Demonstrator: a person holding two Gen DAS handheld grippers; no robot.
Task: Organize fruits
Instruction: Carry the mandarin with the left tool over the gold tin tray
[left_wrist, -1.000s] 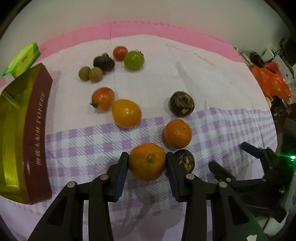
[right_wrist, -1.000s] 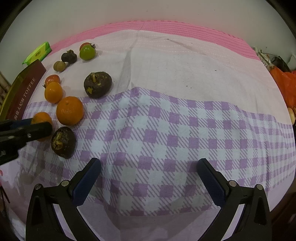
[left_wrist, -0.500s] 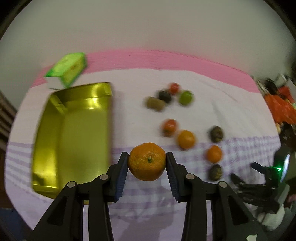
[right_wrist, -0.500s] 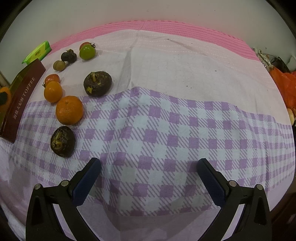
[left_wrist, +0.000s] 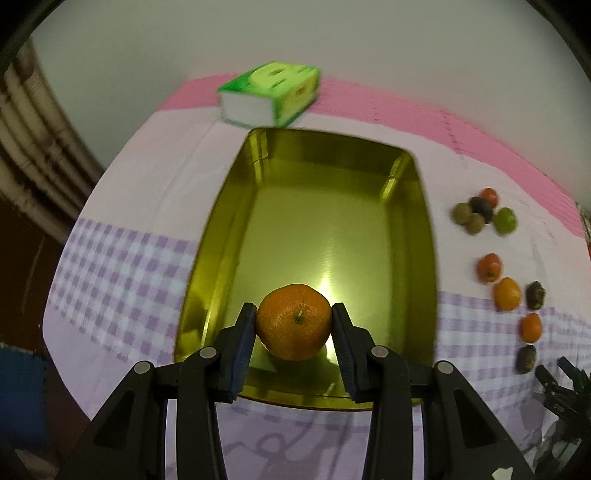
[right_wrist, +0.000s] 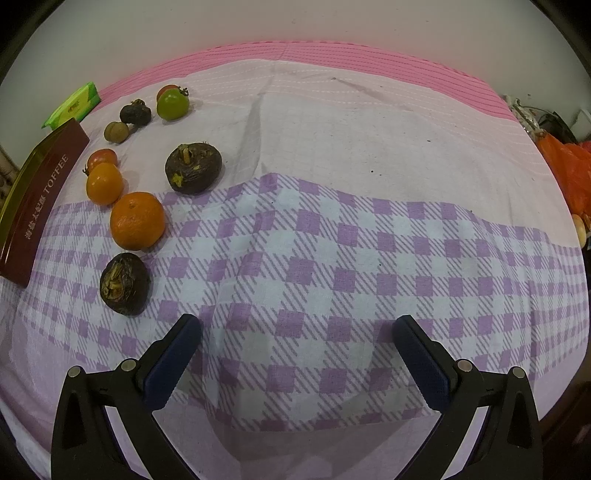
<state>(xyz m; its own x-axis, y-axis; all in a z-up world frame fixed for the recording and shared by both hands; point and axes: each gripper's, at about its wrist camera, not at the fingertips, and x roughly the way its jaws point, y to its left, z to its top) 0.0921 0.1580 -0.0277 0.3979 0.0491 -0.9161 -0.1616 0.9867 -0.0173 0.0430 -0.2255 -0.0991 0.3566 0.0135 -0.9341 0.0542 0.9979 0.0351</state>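
Observation:
My left gripper (left_wrist: 294, 325) is shut on an orange mandarin (left_wrist: 293, 320), holding it above the near end of a gold tin (left_wrist: 317, 240) with nothing inside. The remaining fruits lie to the tin's right: a small cluster (left_wrist: 484, 214), a red tomato (left_wrist: 488, 267), an orange fruit (left_wrist: 508, 293) and another mandarin (left_wrist: 531, 327). My right gripper (right_wrist: 297, 341) hangs open over the checked cloth, nothing between its fingers. To its left lie a mandarin (right_wrist: 137, 220), two dark round fruits (right_wrist: 193, 168) (right_wrist: 124, 283), a green tomato (right_wrist: 172, 105) and the tin's maroon side (right_wrist: 38, 195).
A green and white packet (left_wrist: 271, 94) lies just behind the tin. The pink mat (right_wrist: 332, 55) runs along the table's far edge by the wall. An orange plastic bag (right_wrist: 569, 170) and clutter sit at the far right. Bare checked cloth (right_wrist: 351, 258) fills the middle.
My left gripper has lifted the mandarin off the cloth and carried it leftward over the tin, turning as it went. The right gripper has stayed still.

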